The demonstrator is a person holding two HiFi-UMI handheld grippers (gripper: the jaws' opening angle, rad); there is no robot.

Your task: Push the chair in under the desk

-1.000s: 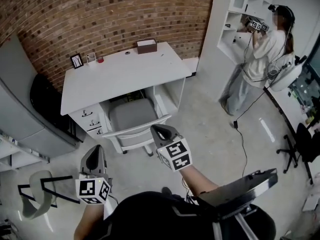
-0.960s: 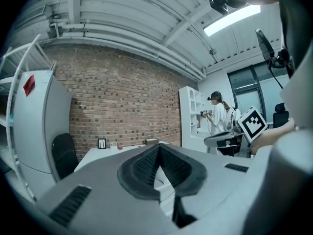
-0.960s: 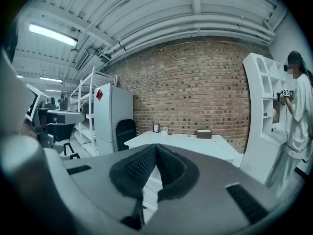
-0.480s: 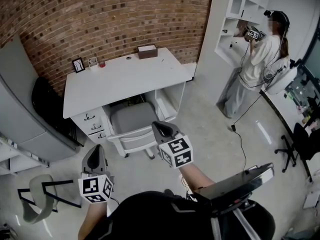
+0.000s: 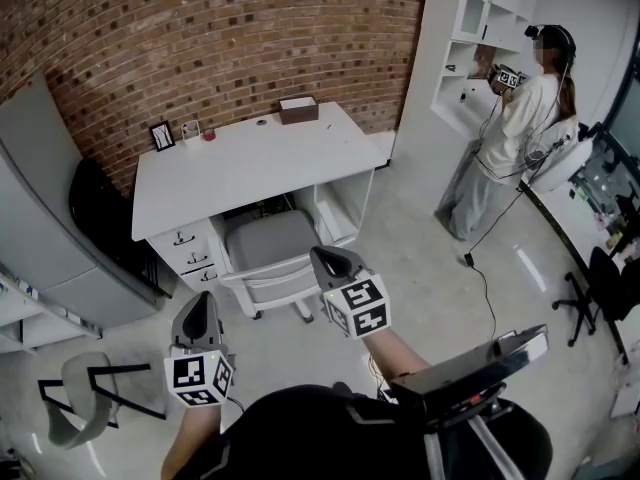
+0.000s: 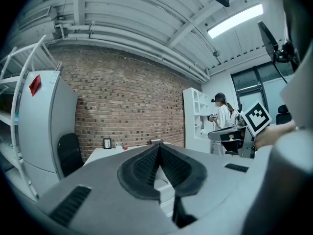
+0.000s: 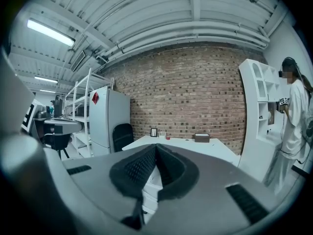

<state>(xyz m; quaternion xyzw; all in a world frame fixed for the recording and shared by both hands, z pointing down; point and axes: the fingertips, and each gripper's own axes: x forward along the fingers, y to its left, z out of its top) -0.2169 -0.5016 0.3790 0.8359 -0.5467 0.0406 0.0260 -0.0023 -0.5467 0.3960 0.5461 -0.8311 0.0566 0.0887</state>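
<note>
The chair [image 5: 265, 241] stands partly under the desk [image 5: 240, 163], drawers [image 5: 190, 253] just beside it.

An office-like studio in an industrial loft: bare brick wall [image 5: 200, 28], white table [image 5: 260, 163] with drawers [image 5: 190, 253], white shelf unit [image 5: 470, 38], concrete floor [image 5: 430, 288], exposed ceiling pipes [image 7: 195, 35].

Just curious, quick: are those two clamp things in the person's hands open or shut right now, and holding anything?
Left gripper: closed, holding nothing.
Right gripper: closed, holding nothing.
</note>
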